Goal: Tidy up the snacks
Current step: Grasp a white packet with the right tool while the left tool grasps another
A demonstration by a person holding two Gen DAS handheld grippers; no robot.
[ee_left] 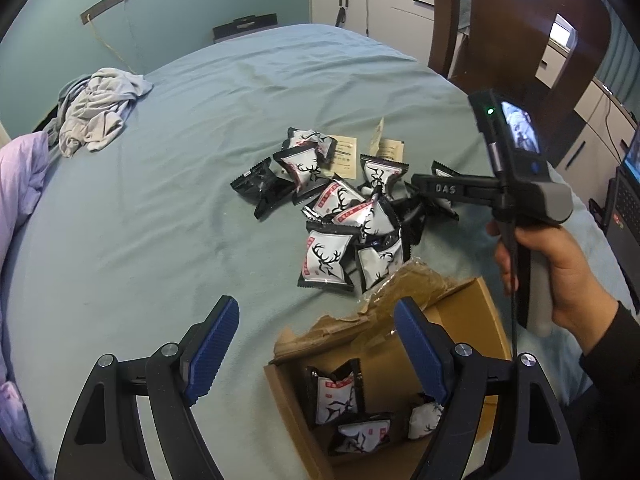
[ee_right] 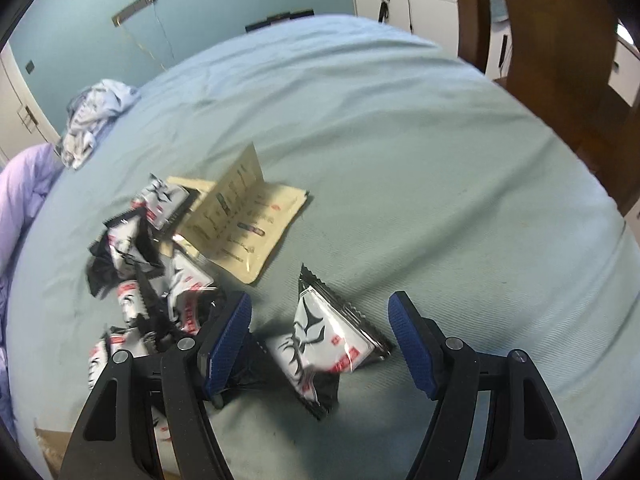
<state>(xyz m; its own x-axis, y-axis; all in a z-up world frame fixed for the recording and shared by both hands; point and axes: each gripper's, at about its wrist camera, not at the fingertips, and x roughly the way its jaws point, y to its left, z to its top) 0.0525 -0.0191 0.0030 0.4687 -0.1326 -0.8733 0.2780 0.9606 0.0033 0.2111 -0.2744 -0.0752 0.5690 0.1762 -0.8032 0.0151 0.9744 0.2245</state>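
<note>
Several black-and-white snack packets with an antler print lie in a pile on the blue-green bed sheet. An open cardboard box sits in front of the pile with three packets inside. My left gripper hangs open over the box's left edge, with nothing between its fingers. A hand holds my right gripper at the pile's right side. In the right wrist view the right gripper stands open astride a single packet lying on the sheet. The pads do not press on it.
Two beige sachets lie behind the pile. Crumpled grey clothes and a purple duvet are at the bed's left. A wooden chair and a laptop stand to the right, with white cabinets behind.
</note>
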